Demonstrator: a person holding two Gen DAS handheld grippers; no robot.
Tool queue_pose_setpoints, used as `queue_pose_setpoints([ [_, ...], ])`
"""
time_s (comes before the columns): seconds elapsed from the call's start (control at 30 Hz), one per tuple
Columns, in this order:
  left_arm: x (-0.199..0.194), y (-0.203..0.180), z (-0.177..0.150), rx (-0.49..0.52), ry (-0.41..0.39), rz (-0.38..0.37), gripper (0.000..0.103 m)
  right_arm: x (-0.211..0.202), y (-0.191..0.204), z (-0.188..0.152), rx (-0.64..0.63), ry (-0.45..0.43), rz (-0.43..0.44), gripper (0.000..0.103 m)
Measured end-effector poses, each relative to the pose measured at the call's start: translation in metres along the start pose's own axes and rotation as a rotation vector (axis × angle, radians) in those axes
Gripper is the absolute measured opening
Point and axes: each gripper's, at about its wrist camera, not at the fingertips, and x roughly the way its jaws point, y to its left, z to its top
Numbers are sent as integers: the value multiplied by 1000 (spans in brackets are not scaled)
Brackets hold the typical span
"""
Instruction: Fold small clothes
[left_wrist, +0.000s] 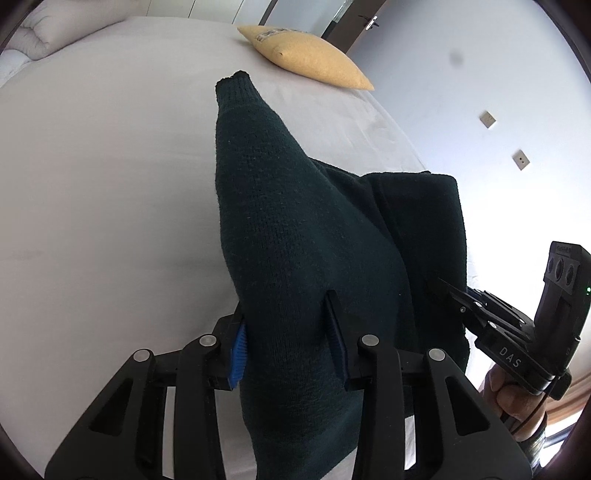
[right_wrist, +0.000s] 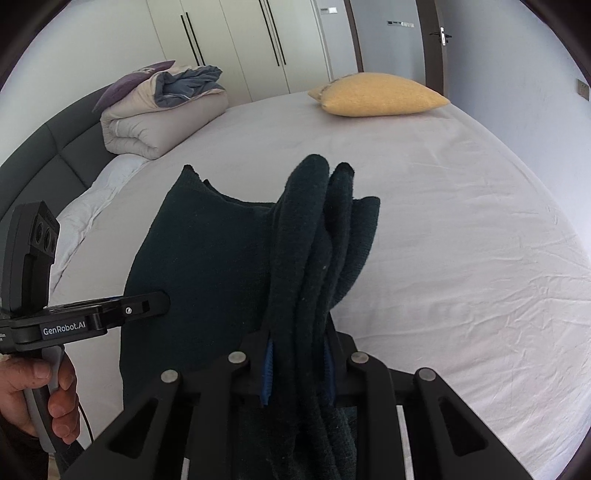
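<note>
Two grippers pinch one dark green knitted garment (left_wrist: 295, 229) above the pale sheet of a bed (left_wrist: 110, 166); the left gripper (left_wrist: 290, 339) has its blue pads closed on a thick bunch of the knit, a sleeve-like tube running away toward 12 o'clock with its cuff hanging free; the right gripper (right_wrist: 297, 363) is clamped narrowly on several stacked folds that rise toward 12 o'clock — the rest of the cloth spreads toward 9 o'clock, where the other gripper grips it. In the left wrist view the right gripper sits at 4 o'clock, a hand (left_wrist: 517, 398) on its handle; a yellow pillow (right_wrist: 380, 94) lies far off at 1 o'clock, a folded duvet (right_wrist: 155, 118) at 10 o'clock.
</note>
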Motion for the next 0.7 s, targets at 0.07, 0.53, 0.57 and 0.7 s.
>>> queue_pose_setpoints([
  [0.07, -20, 11, -12, -3, -7, 16, 35, 2, 21, -5, 7, 15, 40, 23],
  [0.53, -53, 103, -97, -97, 44, 38, 36, 45, 64, -70, 69, 120, 138, 24],
  [0.57, -46, 108, -98, -106, 50, 37, 36, 51, 57, -71, 85, 127, 136, 24],
  [0.7, -28, 120, -101, -139, 48, 20, 42, 66, 32, -84, 133, 142, 148, 28],
])
